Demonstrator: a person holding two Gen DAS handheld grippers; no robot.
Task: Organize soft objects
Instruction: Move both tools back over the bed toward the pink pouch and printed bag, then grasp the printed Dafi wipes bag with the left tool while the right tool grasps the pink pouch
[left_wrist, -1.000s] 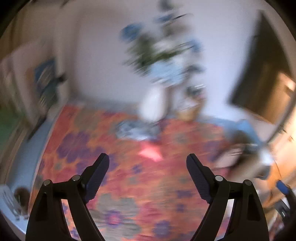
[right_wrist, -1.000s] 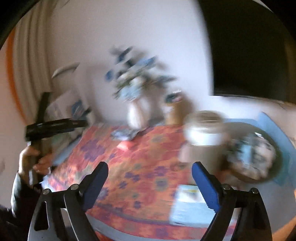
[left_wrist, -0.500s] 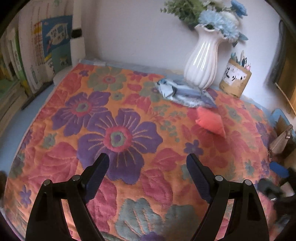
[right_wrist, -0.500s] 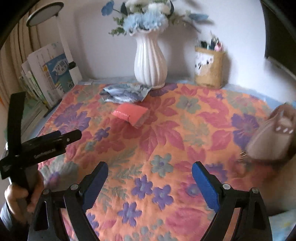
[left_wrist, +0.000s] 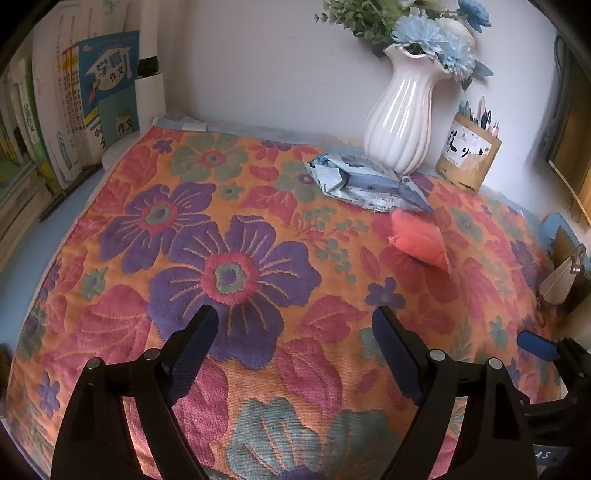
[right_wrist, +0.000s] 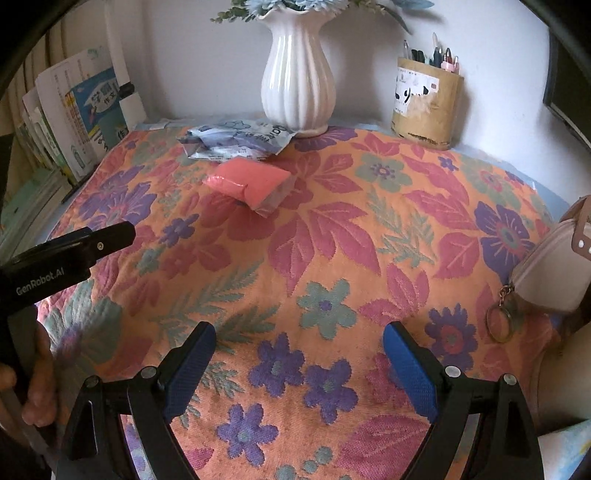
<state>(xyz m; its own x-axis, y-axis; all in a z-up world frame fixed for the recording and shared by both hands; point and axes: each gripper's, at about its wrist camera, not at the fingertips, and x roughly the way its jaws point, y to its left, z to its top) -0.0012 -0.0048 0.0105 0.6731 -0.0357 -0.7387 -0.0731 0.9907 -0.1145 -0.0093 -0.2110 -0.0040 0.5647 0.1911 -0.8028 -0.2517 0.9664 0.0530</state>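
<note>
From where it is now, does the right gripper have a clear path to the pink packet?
Probably yes. The right gripper is open and empty, and only bare flowered cloth lies between it and the pink packet, which sits just in front of the blue-and-white pack.

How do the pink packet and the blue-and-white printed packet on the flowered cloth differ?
The plain salmon-pink soft packet is one solid colour; the blue-and-white printed packet carries print. The pink one looks plump and smooth, the printed one flatter and crumpled. The printed one lies against the white ribbed vase; the pink one lies nearer the grippers. Both rest on the floral cloth.
</note>
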